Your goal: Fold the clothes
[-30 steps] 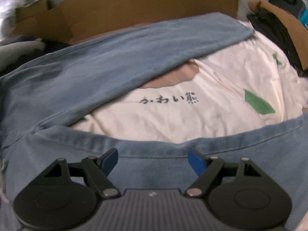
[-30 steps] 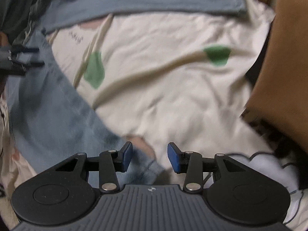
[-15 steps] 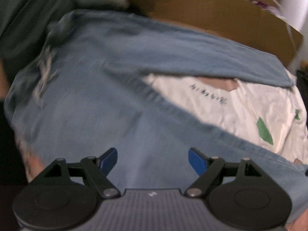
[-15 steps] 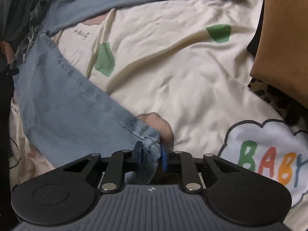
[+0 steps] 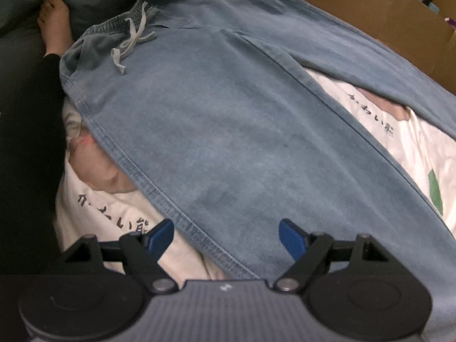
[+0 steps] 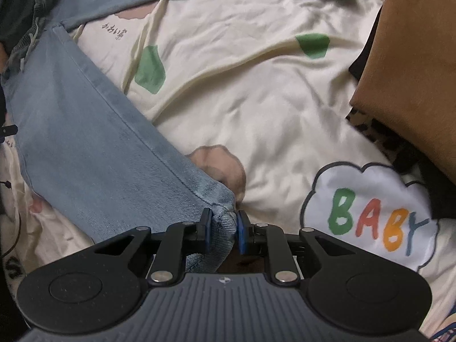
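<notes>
Right wrist: right gripper (image 6: pixel 223 229) pinching jeans (image 6: pixel 94 156) hem; sheet (image 6: pixel 285 108) reads "BABY". Left gripper (image 5: pixel 226 235) fingers spread.

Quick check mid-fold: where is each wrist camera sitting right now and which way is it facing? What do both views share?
Left wrist: behind the open left tool, facing up the jeans toward the waistband; a bare foot shows top left.
Right wrist: behind the right tool, shut on the jeans' hem, facing across the sheet; no body part clearly shows.
Shared: the jeans and the printed sheet.
</notes>
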